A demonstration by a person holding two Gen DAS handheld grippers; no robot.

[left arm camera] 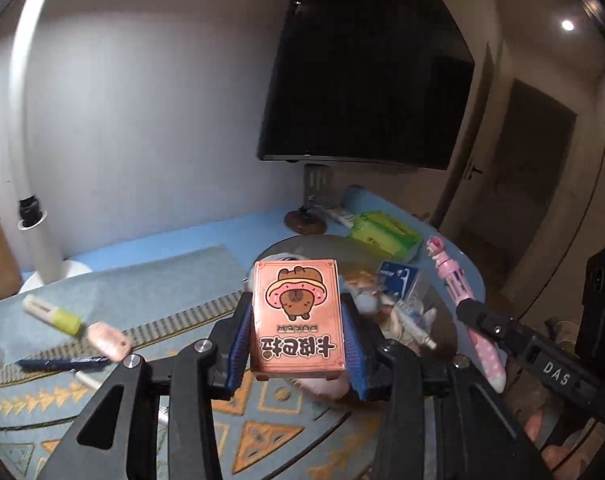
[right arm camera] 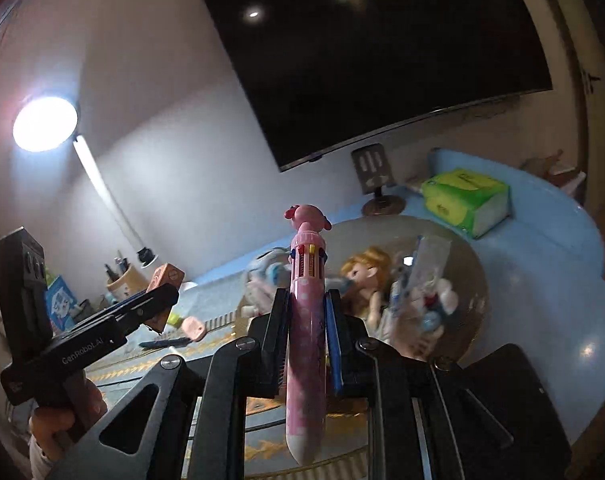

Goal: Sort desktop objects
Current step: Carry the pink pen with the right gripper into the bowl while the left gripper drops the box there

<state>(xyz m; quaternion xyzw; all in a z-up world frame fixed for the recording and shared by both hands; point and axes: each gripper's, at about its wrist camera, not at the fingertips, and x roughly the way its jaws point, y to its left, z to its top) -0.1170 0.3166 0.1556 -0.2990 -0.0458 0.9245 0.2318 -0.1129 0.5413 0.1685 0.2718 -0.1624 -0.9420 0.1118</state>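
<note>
Blue desk surface [left arm camera: 174, 240] fills the middle of both views, backed by a pale wall and a dark wall-mounted screen [left arm camera: 366, 64] at upper centre.

Left wrist view: the left gripper [left arm camera: 298, 332] holds an orange card box [left arm camera: 296, 316] upright at frame centre, its blue-padded fingers [left arm camera: 238, 340] pressed against the box's two long sides. The printed cartoon animal and lettering appear inverted. Below the box lies a patterned blue mat [left arm camera: 262, 432]. At left centre, on the mat, lie a yellow-and-white highlighter [left arm camera: 52, 314], a pink eraser-like piece [left arm camera: 108, 340] and a dark blue pen [left arm camera: 62, 363]; these are small or partly hidden in the other view. The right gripper [left arm camera: 468, 312] enters from the right edge.

Right wrist view: the right gripper pinches a pink multicolour pen [right arm camera: 306, 320] around its barrel, cartoon head up, at frame centre. Only this view shows a lit round lamp [right arm camera: 44, 124] at upper left, a pen cup [right arm camera: 124, 280] at left centre, and a hand [right arm camera: 50, 428] gripping the left gripper's handle at lower left.

Both views show a round tray [right arm camera: 474, 276] right of centre containing a blonde doll [right arm camera: 368, 276] and other small toys, with a green tissue pack [right arm camera: 466, 200] beyond it.
</note>
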